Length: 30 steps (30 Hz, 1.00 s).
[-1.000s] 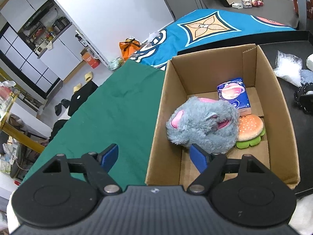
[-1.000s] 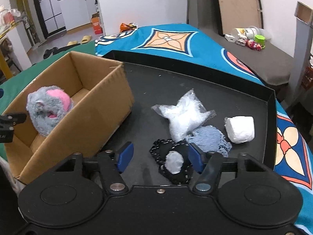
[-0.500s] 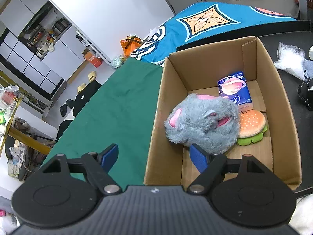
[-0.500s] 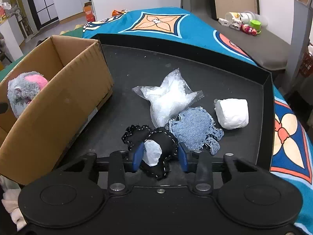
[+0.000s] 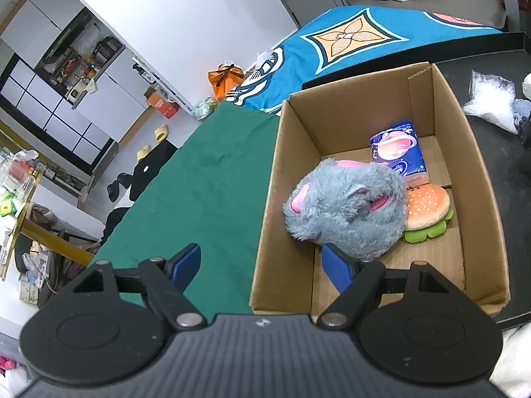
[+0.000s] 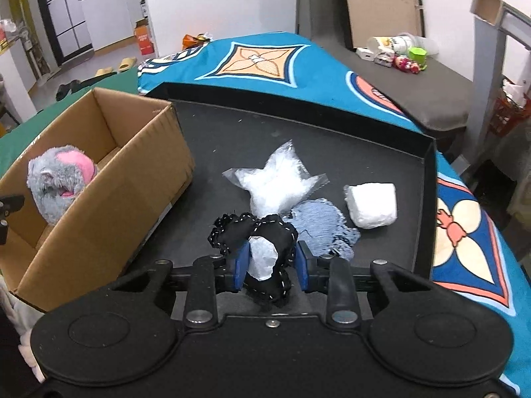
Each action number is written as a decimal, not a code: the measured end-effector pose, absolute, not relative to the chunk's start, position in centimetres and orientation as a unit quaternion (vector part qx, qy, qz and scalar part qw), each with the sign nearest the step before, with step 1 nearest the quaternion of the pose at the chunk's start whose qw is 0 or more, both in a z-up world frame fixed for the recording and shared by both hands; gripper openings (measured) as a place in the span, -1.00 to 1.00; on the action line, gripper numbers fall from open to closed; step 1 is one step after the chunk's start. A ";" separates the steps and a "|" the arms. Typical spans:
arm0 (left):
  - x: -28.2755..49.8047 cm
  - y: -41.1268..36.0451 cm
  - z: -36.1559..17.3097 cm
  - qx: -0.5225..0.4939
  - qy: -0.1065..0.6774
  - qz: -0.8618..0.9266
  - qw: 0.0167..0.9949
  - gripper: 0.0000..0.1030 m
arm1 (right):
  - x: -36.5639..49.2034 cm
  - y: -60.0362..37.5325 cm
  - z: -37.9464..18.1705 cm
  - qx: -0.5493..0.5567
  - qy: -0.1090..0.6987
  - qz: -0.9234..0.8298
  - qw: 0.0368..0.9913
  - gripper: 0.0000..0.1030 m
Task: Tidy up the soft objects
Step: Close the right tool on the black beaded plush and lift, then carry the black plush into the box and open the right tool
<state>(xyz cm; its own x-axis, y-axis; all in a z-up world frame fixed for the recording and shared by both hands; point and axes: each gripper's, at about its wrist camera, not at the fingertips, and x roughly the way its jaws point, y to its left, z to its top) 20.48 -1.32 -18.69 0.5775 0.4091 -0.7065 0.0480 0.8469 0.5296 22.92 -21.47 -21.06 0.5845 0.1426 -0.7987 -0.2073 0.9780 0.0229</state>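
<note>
My left camera sits just behind my left gripper [image 5: 260, 265] and looks down from close up into the cardboard box [image 5: 478, 179], with the green cloth [image 5: 199, 182] left of the box. My right camera sits behind my right gripper [image 6: 269, 262] and looks down across the black tray [image 6: 332, 126] just right of the box. Both cameras see the box, the gray plush toy [image 5: 345, 209] inside it, and part of the tray.
</note>
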 end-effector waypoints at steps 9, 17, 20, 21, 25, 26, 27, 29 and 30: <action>20.3 -1.3 -18.1 0.248 0.442 0.108 0.855 0.53 | 22.5 -21.6 -19.1 -0.022 0.424 0.094 0.900 -0.43; 20.1 -1.1 -17.5 0.234 0.438 0.111 0.861 0.53 | 22.2 -21.1 -16.9 -0.018 0.397 0.096 0.912 -0.43; 20.1 -0.9 -17.3 0.222 0.440 0.108 0.863 0.53 | 22.2 -20.9 -16.0 -0.017 0.389 0.095 0.916 -0.43; 20.0 -0.8 -17.2 0.218 0.441 0.106 0.864 0.53 | 22.2 -20.7 -15.7 -0.016 0.386 0.096 0.917 -0.43; 19.9 -0.3 -17.0 0.198 0.446 0.104 0.867 0.49 | 22.1 -20.0 -14.4 -0.015 0.375 0.099 0.922 -0.43; 19.9 -0.1 -17.0 0.194 0.447 0.102 0.867 0.47 | 22.1 -19.8 -14.2 -0.015 0.373 0.101 0.922 -0.43; 19.9 -0.1 -17.0 0.192 0.447 0.101 0.868 0.46 | 22.0 -19.6 -13.9 -0.015 0.370 0.102 0.923 -0.43; 19.9 0.0 -17.0 0.187 0.447 0.096 0.870 0.42 | 22.0 -19.0 -13.4 -0.018 0.364 0.106 0.925 -0.43; 19.8 0.0 -17.1 0.185 0.447 0.094 0.870 0.38 | 22.0 -18.7 -13.2 -0.019 0.361 0.107 0.926 -0.43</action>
